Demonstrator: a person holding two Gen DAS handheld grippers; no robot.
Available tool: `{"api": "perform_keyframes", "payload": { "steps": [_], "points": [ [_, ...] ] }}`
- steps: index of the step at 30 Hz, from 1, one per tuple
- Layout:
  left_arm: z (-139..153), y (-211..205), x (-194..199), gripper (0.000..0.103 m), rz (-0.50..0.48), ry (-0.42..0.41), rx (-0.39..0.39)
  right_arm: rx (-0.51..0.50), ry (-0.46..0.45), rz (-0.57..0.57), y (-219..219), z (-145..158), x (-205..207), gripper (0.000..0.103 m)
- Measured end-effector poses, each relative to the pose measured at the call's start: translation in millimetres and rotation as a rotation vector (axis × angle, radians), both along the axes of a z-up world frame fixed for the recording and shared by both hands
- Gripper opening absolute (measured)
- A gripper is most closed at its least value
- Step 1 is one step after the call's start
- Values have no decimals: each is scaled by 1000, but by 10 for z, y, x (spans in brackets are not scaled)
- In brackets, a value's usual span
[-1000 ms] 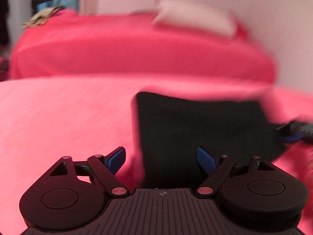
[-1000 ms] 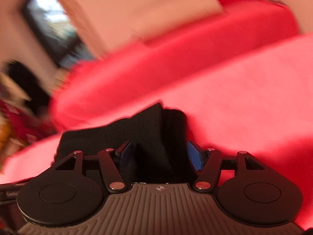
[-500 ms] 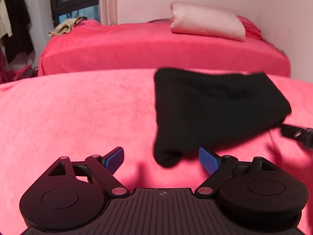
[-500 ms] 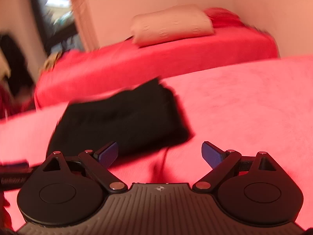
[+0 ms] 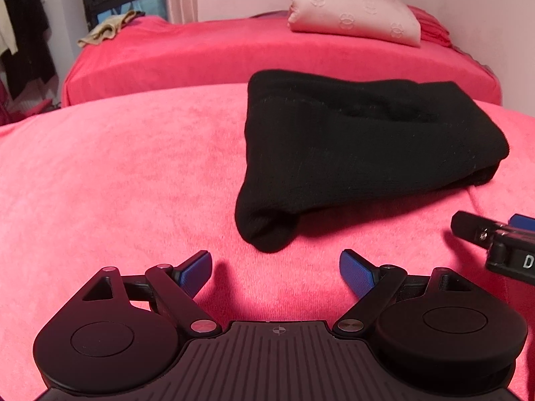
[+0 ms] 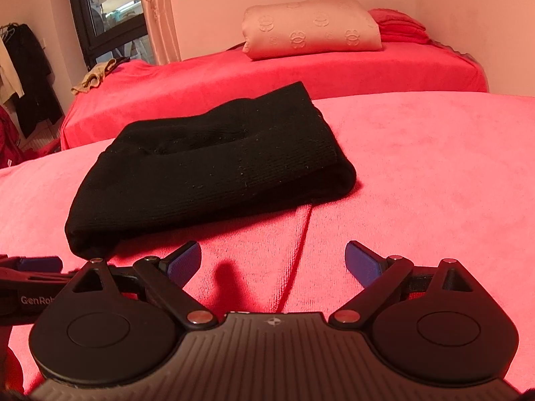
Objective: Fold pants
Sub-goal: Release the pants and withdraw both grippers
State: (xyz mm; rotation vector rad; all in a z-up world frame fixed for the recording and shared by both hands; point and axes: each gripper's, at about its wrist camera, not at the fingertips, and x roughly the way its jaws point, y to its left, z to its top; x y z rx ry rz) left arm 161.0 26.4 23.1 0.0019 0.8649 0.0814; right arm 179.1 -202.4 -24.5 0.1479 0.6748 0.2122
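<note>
The pants [image 5: 361,153] are sitting folded into a chunky black bundle on the near bed [image 5: 117,183], which has a pink-red cover. In the left wrist view the bundle is at about 1 o'clock from the left gripper [image 5: 276,265], close to it but not touching. One rounded corner of the bundle pokes toward the camera.

The left gripper has its jaws spread wide with nothing between them, just bare bedcover and the fingers' shadows. Same for the right gripper [image 6: 272,260]: jaws spread, holding nothing. From the right wrist view the pants [image 6: 214,170] sit at 11 o'clock, and a seam in the cover runs from under the bundle down toward the gripper.

Each gripper peeks into the other's view: the right one shows at 3 o'clock in the left view, the left one at 9 o'clock in the right view.

At the back there's a second bed [image 6: 301,73] with a pink pillow [image 6: 311,28] at 12 o'clock and a beige thing [image 6: 93,78] at 10 o'clock, maybe a cloth, hard to tell. A window [image 6: 110,10] is at the far left.
</note>
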Motion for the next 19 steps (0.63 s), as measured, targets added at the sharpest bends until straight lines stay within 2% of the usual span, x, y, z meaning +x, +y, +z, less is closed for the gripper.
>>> {"api": "perform_keyframes", "payload": {
  "steps": [19],
  "points": [
    [-60,-30,-2,103,-5,11,1,-28,-13,16,33,-34,-1,99]
  ]
}}
